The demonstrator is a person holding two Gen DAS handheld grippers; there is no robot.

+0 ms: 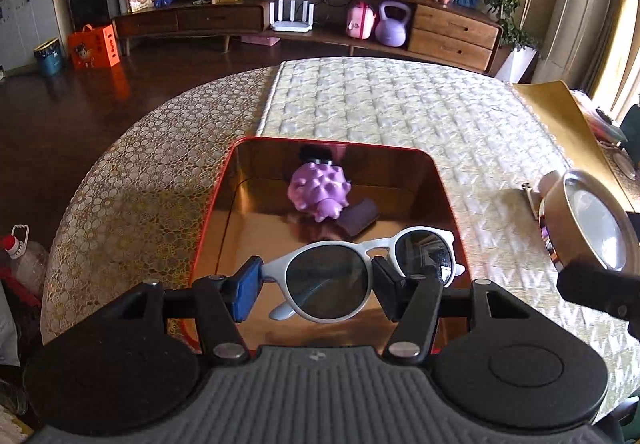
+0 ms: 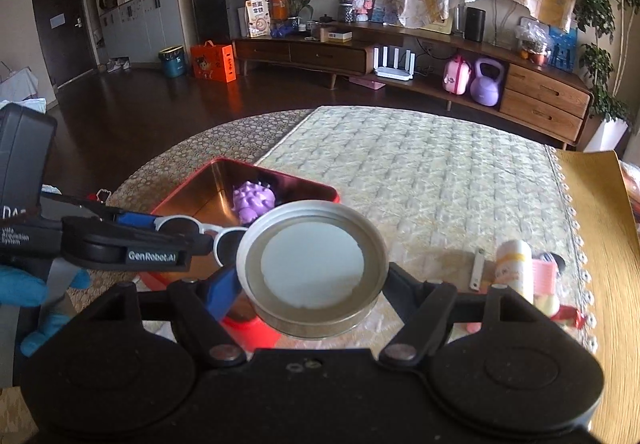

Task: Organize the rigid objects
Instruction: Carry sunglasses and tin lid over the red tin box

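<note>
White-framed sunglasses [image 1: 352, 272] with dark lenses hang over the near part of a red tin [image 1: 224, 180] with a shiny gold inside. My left gripper [image 1: 320, 284] is shut on one lens of them. Inside the tin lie a purple spiky toy [image 1: 320, 188] and a dark purple block [image 1: 358, 222]. My right gripper [image 2: 312, 284] is shut on a round metal lid [image 2: 312, 264] with a white disc inside, just right of the tin [image 2: 188, 192]. The lid [image 1: 588, 220] shows at the right edge of the left wrist view. The sunglasses [image 2: 208, 232] and left gripper [image 2: 152, 240] appear at the left of the right wrist view.
A quilted cream mat [image 2: 420, 180] covers the round table over a bubble-patterned cloth [image 1: 140, 196]. A small white tube [image 2: 516, 264], a metal clip [image 2: 478, 270] and pink items [image 2: 544, 276] lie at the table's right. A blue-gloved hand [image 2: 24, 288] holds the left gripper. A plastic bottle [image 1: 24, 260] stands off the table's left.
</note>
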